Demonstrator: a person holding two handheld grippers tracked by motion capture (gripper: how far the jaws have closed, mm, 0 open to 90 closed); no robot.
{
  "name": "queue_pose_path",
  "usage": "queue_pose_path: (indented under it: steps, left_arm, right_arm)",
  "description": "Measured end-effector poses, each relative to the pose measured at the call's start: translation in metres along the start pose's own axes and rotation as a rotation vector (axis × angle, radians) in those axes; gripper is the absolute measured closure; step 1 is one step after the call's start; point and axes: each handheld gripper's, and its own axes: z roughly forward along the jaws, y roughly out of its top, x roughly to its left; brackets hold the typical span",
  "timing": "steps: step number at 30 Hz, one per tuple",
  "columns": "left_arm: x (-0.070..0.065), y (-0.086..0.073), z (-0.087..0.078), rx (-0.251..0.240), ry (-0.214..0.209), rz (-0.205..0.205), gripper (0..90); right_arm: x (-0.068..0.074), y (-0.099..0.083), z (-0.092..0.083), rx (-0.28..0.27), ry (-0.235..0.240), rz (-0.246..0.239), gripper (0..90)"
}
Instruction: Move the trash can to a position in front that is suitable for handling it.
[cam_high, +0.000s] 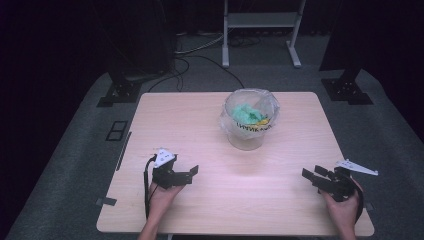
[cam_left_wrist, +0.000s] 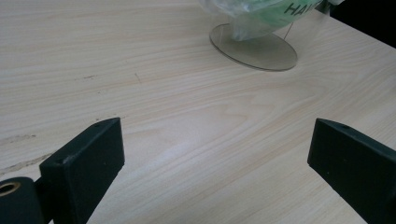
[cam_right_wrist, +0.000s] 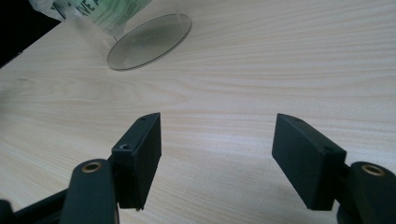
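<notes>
Clear plastic container (cam_high: 248, 120) lined with crinkled bag, holding green wrapper, standing well beyond both sets of fingertips, left gripper (cam_high: 192, 173) and right gripper (cam_high: 310, 176) spreading jaws wide, gripping nothing.

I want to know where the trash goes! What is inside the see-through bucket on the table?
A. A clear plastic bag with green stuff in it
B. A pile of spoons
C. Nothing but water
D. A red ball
A: the see-through bucket is lined with a clear plastic bag that folds over its rim, and crumpled green stuff lies inside it.
</notes>
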Motion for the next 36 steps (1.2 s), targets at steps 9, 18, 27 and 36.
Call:
queue_pose_path:
  steps: [9, 18, 27, 36]
  left_arm:
    - [0.001, 0.001, 0.001, -0.002, 0.002, -0.006, 2.6]
    - [-0.001, 0.001, 0.002, 0.000, -0.002, 0.006, 2.6]
    - [0.000, 0.001, 0.004, 0.003, -0.002, 0.001, 2.6]
    - [0.002, 0.001, 0.002, 0.000, -0.004, -0.005, 2.6]
  right_arm:
    - [0.002, 0.008, 0.003, 0.001, 0.033, 0.009, 31.7]
    - [0.009, 0.028, 0.009, 0.010, 0.073, 0.016, 31.6]
    - [0.018, 0.067, 0.024, 0.030, 0.087, -0.002, 31.2]
    - [0.029, 0.101, 0.038, 0.036, 0.088, 0.002, 31.2]
